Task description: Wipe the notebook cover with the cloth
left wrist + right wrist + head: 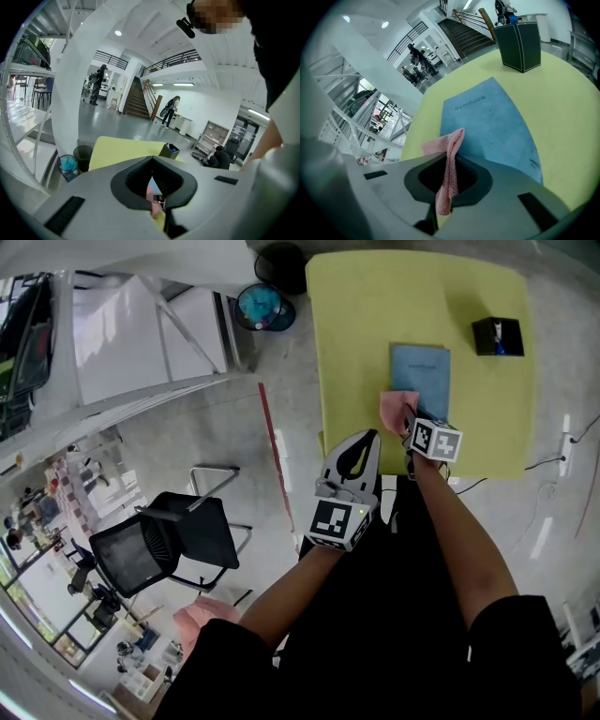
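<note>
A blue notebook [420, 377] [492, 124] lies flat on the yellow table [356, 324] [565, 103], cover up, with the word "notebook" printed near its far end. My right gripper [410, 421] [448, 164] is shut on a pink knitted cloth [397, 408] [451, 145]. The cloth hangs over the notebook's near left corner. My left gripper [363, 440] [157, 199] hovers at the table's near edge, left of the notebook, jaws shut with nothing in them. Through its jaw gap a sliver of the cloth shows.
A black box [498, 336] [519, 40] stands on the table beyond the notebook to the right. On the floor left of the table are two bins [264, 307] [69, 165]. A black chair [169, 540] stands nearer to me.
</note>
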Demonstrator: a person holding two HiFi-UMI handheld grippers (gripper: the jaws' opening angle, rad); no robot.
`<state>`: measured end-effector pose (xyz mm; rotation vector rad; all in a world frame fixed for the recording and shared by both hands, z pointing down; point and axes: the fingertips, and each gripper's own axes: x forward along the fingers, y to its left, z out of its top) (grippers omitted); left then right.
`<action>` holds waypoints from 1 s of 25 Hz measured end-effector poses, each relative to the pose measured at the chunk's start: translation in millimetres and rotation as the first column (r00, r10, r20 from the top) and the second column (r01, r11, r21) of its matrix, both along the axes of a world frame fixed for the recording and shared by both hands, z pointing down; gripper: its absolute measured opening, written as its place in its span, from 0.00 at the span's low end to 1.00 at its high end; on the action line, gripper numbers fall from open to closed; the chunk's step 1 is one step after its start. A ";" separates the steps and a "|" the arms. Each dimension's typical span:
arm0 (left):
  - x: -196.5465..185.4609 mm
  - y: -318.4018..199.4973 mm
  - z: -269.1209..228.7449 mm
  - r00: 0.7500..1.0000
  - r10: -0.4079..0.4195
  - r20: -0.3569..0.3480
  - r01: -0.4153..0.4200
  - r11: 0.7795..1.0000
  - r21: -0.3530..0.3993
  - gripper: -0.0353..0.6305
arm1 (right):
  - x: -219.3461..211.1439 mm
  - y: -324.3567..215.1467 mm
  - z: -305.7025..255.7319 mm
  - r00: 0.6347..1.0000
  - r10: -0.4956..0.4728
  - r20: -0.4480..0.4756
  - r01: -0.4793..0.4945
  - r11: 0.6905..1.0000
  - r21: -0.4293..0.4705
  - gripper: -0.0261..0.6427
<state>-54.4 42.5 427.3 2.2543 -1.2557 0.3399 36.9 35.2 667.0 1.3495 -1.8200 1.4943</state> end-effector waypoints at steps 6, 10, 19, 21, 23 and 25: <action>4.1 -7.4 -2.5 1.000 -0.019 0.003 0.019 1.000 0.006 0.06 | 9.0 2.4 3.2 1.000 -0.022 0.004 0.022 1.000 -0.001 0.09; 10.5 -7.3 -1.6 1.000 -0.011 0.006 0.011 1.000 0.005 0.06 | 11.0 4.0 6.6 0.999 -0.033 0.011 0.033 0.999 -0.003 0.09; 23.3 -12.4 -0.6 1.000 -0.009 -0.002 0.009 1.000 -0.001 0.06 | 18.4 3.3 7.0 0.999 -0.051 0.011 0.051 0.999 -0.001 0.09; 28.4 -13.8 -2.3 1.000 -0.007 -0.003 0.007 1.000 0.001 0.06 | 21.8 2.6 5.2 0.999 -0.050 0.006 0.050 0.999 -0.003 0.09; 33.7 -14.6 -2.6 1.000 -0.004 -0.005 0.004 1.000 0.002 0.06 | 26.2 1.3 3.4 0.999 -0.047 0.001 0.047 0.999 -0.004 0.09; 36.6 -15.3 -2.7 1.000 -0.001 -0.004 0.001 1.000 0.002 0.06 | 27.9 2.0 5.3 0.999 -0.047 0.011 0.047 0.999 -0.006 0.09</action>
